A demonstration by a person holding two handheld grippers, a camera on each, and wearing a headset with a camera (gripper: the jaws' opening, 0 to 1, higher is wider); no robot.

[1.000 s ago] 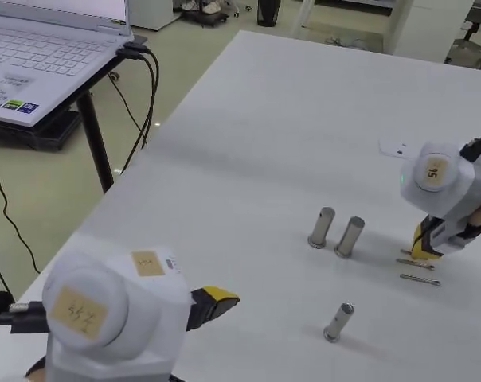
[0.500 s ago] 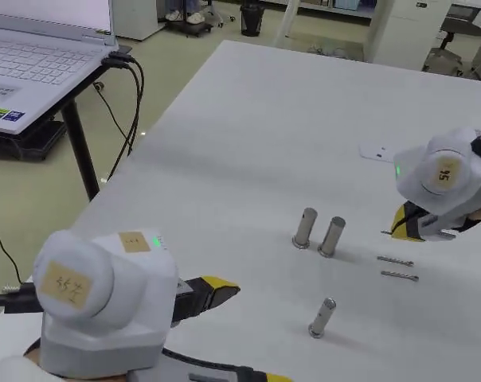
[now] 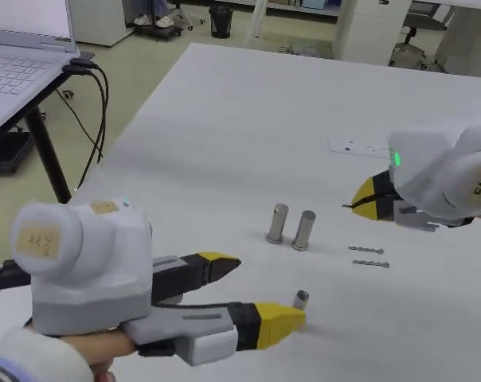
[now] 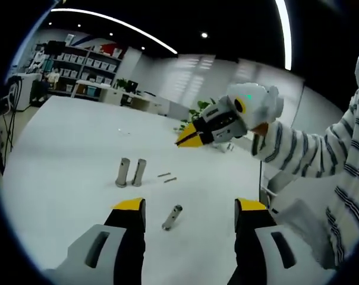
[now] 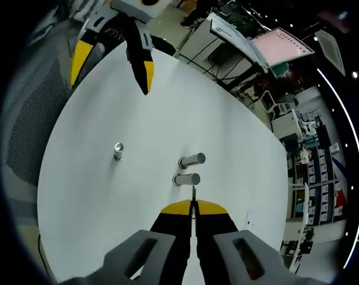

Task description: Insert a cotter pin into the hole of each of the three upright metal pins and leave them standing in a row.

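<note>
**Right claw grips a cotter pin, left claw agape**

On the white worktop [image 3: 224, 119] a pin pair [image 3: 304, 230] stands upright, side by side. The third pin [image 3: 301, 299], also upright, sits nearer, just beyond the left claw [image 3: 252, 288], whose jaws are spread and empty. The right claw [image 3: 358, 203] hangs clenched on a cotter pin [image 5: 193, 193] that points forward from its tips. Two loose cotters [image 3: 366, 250] lie parallel, right of the pair. The handwriting on the left claw's sticker [image 3: 37, 243] is unreadable.

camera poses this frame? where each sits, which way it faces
Head view: headset, forward-down at the table; left gripper, right gripper, a hand.
Left gripper view: on left gripper, facing three metal pins; open jaws, striped sleeve.
Right gripper view: on right gripper, above the pins; jaws shut on cotter pin.
Shared: the metal pins.
</note>
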